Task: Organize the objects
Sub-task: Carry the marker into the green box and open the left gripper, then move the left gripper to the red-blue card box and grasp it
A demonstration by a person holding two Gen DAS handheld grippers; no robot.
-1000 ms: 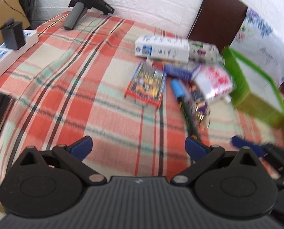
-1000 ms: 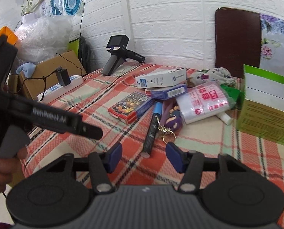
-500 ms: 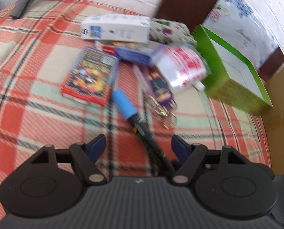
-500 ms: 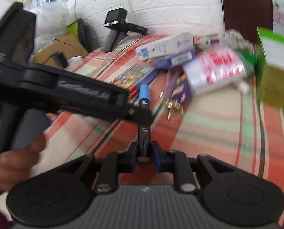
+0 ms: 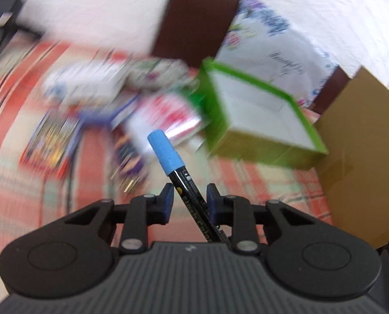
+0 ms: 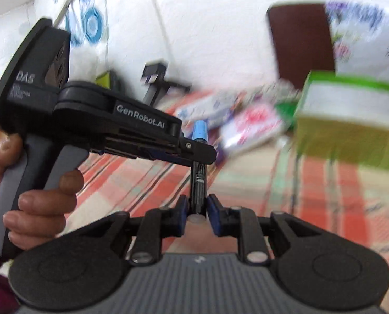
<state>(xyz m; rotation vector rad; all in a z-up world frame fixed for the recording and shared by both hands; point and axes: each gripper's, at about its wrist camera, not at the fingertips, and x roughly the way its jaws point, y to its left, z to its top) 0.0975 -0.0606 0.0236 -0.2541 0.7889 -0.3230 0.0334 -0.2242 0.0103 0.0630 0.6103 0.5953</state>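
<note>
A black marker with a light blue cap (image 5: 168, 157) is lifted off the plaid tablecloth (image 5: 260, 178). My right gripper (image 6: 197, 210) is shut on the marker's rear end (image 6: 198, 183). My left gripper (image 5: 188, 201) has its jaws on both sides of the marker's middle with a gap left on each side. It shows from the side in the right wrist view (image 6: 194, 154), reaching across the marker. The blue cap (image 6: 199, 130) points toward the blurred pile of boxes and packets (image 5: 95, 99).
A green-rimmed open box (image 5: 260, 110) stands to the right of the pile, also in the right wrist view (image 6: 351, 120). A brown cardboard box (image 5: 364, 144) is at far right. A dark chair back (image 5: 194, 18) stands behind. A black handheld device (image 6: 155, 78) lies far back.
My right gripper closed on the marker and lifted it off the cloth. My left gripper moved in from the left, narrowed its jaws, and now straddles the marker. Both views are motion-blurred.
</note>
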